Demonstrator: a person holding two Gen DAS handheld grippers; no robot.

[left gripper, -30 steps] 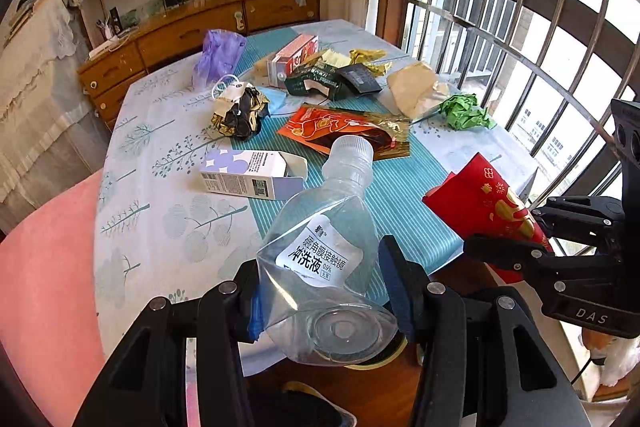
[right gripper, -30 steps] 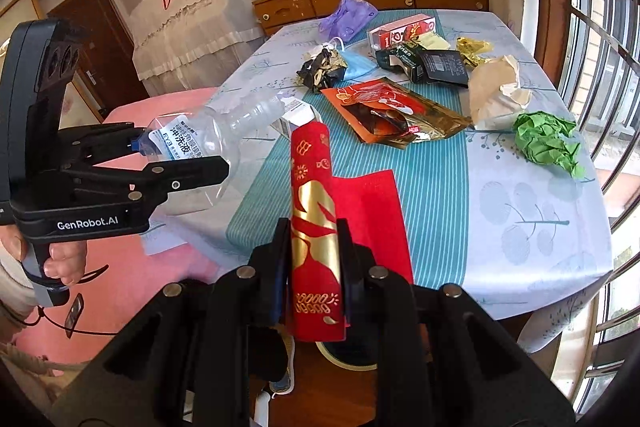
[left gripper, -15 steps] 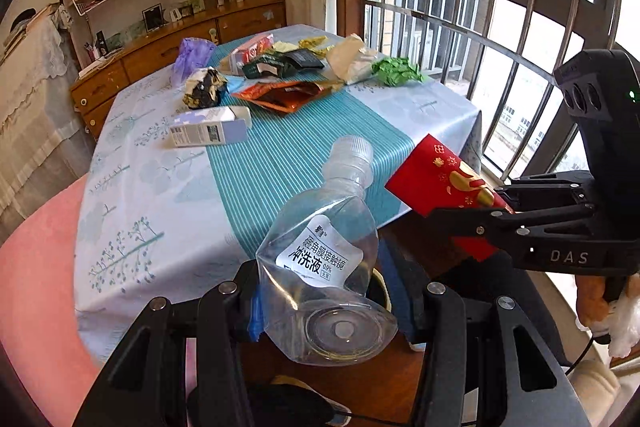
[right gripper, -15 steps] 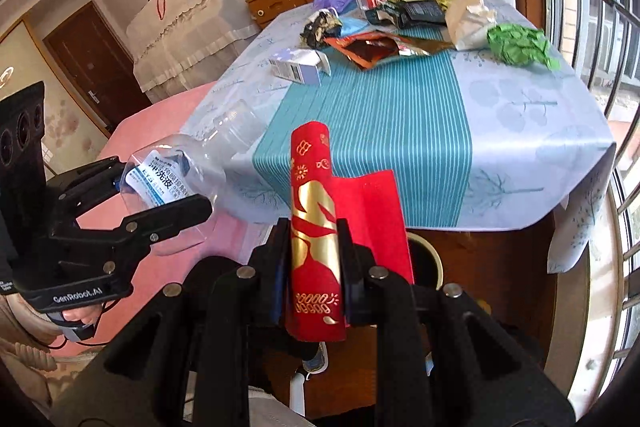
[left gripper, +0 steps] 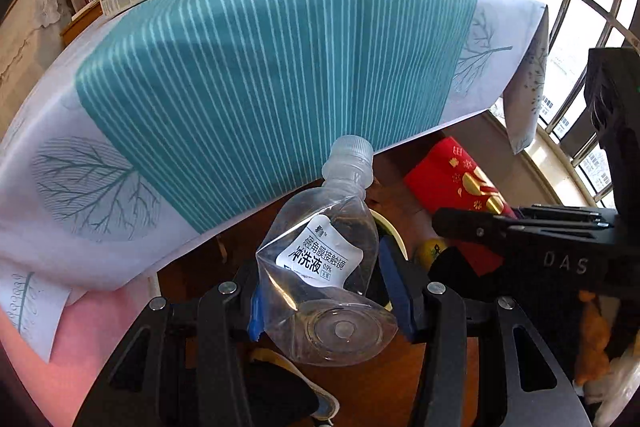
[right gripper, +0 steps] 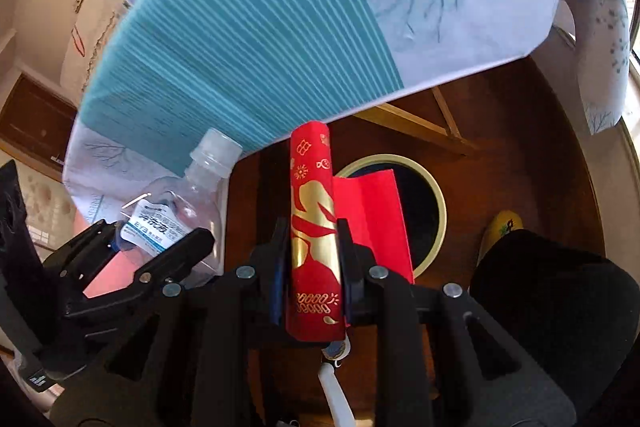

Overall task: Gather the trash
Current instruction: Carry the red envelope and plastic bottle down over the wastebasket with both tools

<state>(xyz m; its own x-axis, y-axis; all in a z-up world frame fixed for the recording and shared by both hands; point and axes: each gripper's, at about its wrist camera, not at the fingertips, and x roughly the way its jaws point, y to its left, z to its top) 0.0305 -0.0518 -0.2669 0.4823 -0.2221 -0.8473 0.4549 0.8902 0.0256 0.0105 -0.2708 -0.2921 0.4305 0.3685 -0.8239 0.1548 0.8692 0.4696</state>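
Left tool [left gripper: 326, 301] grips crumpled bottle [left gripper: 324, 267]; right tool [right gripper: 312, 267] grips red packet [right gripper: 314, 227]

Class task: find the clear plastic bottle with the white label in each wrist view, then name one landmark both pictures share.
Left wrist: clear plastic bottle bottom centre, clamped in the left gripper.
Right wrist: bottle lower left, beside the red envelope.
Shared landmark: the teal striped tablecloth hanging above.
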